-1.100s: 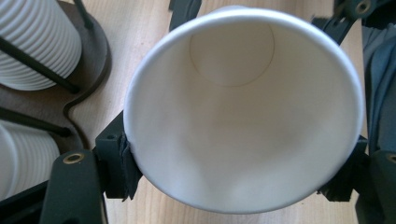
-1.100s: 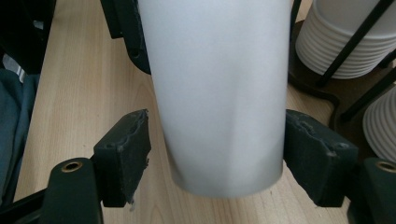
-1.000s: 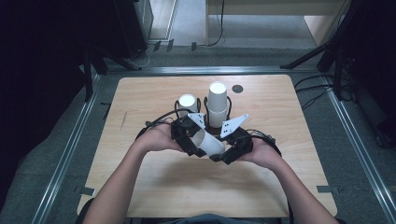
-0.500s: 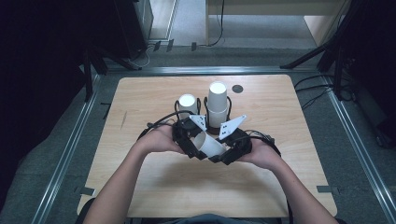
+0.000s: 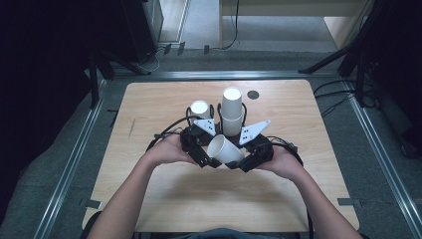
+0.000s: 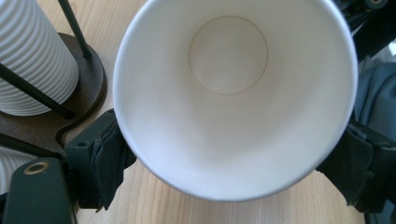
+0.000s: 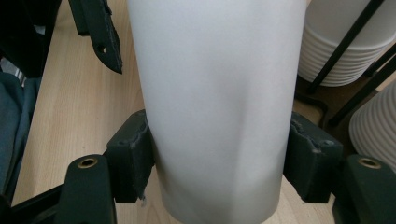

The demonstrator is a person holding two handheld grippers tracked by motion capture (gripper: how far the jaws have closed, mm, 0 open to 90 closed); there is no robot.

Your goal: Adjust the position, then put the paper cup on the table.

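Note:
A white paper cup (image 5: 224, 148) lies tilted above the table between my two grippers. My right gripper (image 5: 239, 158) is shut on its wall, and in the right gripper view the pads (image 7: 130, 158) press both sides of the cup (image 7: 219, 107). The cup's open mouth (image 6: 233, 93) faces the left gripper's camera. My left gripper (image 5: 211, 155) stands open with its jaws spread on either side of the rim end. In the right gripper view a strip of table shows between one left finger (image 7: 100, 37) and the cup.
Just beyond the grippers a dark wire stand (image 6: 88, 74) holds a tall stack of white cups (image 5: 232, 110) and a shorter one (image 5: 200, 108). A small black disc (image 5: 253, 94) lies near the far edge. The wooden table (image 5: 174, 199) is bare in front.

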